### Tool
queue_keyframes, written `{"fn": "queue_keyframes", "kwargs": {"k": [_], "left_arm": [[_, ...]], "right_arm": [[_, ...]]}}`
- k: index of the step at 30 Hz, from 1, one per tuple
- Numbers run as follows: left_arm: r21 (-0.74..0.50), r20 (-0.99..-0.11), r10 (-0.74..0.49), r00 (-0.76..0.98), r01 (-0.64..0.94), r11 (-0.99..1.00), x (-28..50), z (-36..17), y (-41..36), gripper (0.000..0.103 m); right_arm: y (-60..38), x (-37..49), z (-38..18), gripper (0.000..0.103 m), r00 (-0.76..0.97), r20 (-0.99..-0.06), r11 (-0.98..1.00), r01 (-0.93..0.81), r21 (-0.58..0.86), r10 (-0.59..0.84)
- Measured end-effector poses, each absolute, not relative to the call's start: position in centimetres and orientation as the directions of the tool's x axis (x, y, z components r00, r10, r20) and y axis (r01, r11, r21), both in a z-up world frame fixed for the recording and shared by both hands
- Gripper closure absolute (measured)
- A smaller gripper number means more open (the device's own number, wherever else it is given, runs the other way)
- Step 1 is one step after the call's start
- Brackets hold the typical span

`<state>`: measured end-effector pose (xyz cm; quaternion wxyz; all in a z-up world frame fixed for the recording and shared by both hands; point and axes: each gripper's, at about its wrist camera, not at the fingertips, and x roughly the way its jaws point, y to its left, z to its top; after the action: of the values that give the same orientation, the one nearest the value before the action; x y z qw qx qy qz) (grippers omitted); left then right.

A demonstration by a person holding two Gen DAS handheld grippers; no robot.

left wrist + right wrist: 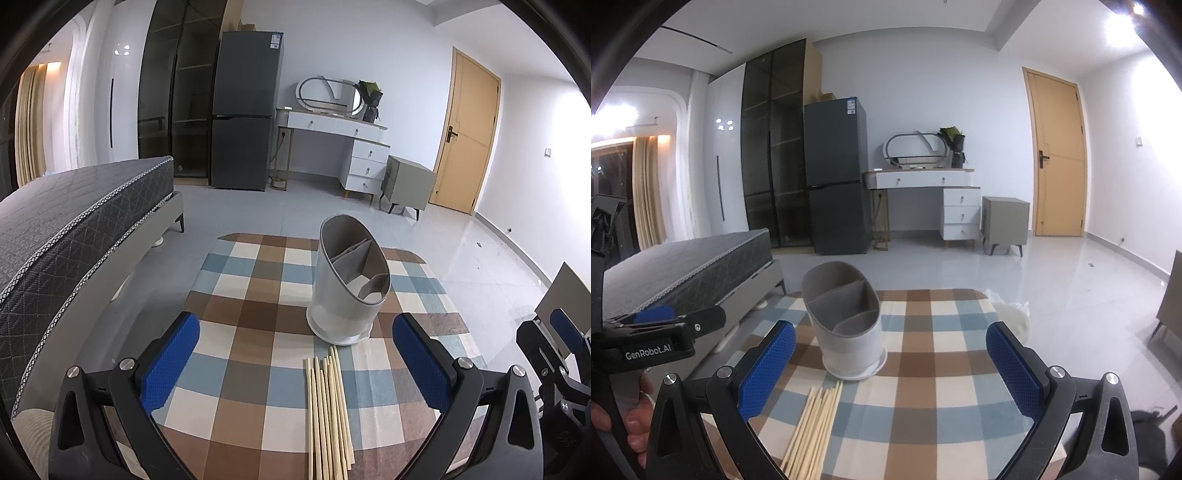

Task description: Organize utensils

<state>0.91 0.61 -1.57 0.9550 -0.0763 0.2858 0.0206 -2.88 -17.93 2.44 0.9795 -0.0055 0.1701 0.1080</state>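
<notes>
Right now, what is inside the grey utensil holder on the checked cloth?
The utensil holder shows only grey dividers forming compartments; no utensils stand in it. The compartment floors are mostly hidden by its walls. The chopsticks lie outside, on the checked cloth.

The chopsticks [327, 413] run off the bottom edge in both views, so their near ends are out of sight. The holder [347, 284] hides the cloth [251, 295] behind it, and its dividers and wall cover most of its floor. The right gripper [561, 354] shows only partly at the left wrist view's right edge; its fingertips are cut off, so the jaw gap cannot be told. The left gripper [657, 325] is seen side-on at the right wrist view's left edge, one finger covering the other. The sticker on the fridge [836, 177] is too small to read.
</notes>
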Motion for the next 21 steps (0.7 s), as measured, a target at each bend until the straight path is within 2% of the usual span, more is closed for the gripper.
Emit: {"fn": "queue_keyframes", "kwargs": {"k": [6,10,13,15,21], "left_arm": [[-0.13,-0.629,-0.016,0.777,-0.084,0.988,2.6,-3.5,0.9,0.001],[-0.155,-0.739,-0.048,0.672,-0.101,0.983,5.0,-6.5,1.5,0.001],[-0.087,-0.832,0.013,0.554,-0.153,0.984,6.9,-9.9,1.9,0.001],[-0.111,-0.869,-0.016,0.494,-0.164,0.98,7.9,-11.6,2.2,0.002],[-0.079,-0.921,-0.017,0.39,-0.144,0.986,9.3,-14.5,1.3,0.002]], "right_arm": [[-17.6,-1.8,1.9,0.0,0.897,-0.365,0.968,-0.245,0.057,0.248],[-17.5,-0.7,1.4,0.0,0.884,-0.395,0.968,-0.242,0.068,0.249],[-17.4,0.5,0.7,0.0,0.875,-0.422,0.971,-0.232,0.064,0.237],[-17.6,1.4,0.3,0.0,0.863,-0.438,0.968,-0.236,0.087,0.25],[-17.9,3.8,-1.0,0.0,0.822,-0.497,0.961,-0.237,0.144,0.278]]}}
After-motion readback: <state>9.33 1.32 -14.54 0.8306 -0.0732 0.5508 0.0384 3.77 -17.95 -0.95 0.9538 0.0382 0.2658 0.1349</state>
